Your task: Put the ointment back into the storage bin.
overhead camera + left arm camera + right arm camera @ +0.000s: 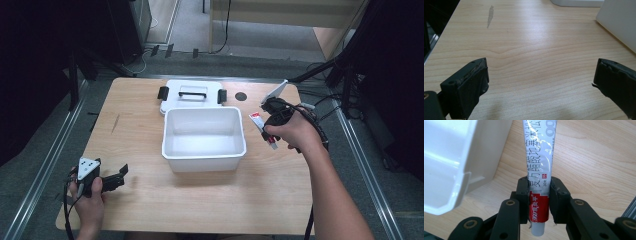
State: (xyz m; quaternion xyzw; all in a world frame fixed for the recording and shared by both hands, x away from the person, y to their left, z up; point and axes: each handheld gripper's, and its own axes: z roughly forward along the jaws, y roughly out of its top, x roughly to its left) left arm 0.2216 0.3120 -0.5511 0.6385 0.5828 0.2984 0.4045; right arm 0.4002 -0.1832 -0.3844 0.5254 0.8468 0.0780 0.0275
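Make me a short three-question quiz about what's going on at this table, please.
1. What does the right gripper hold?
2. True or false: the white bin already has something lying in it.
3. The left gripper's jaws are: A) wide apart over bare wood, B) closed on the lid, C) inside the bin.

Key:
1. A red and white ointment tube, clamped near its cap end, beside the bin.
2. False; its inside looks empty.
3. A.
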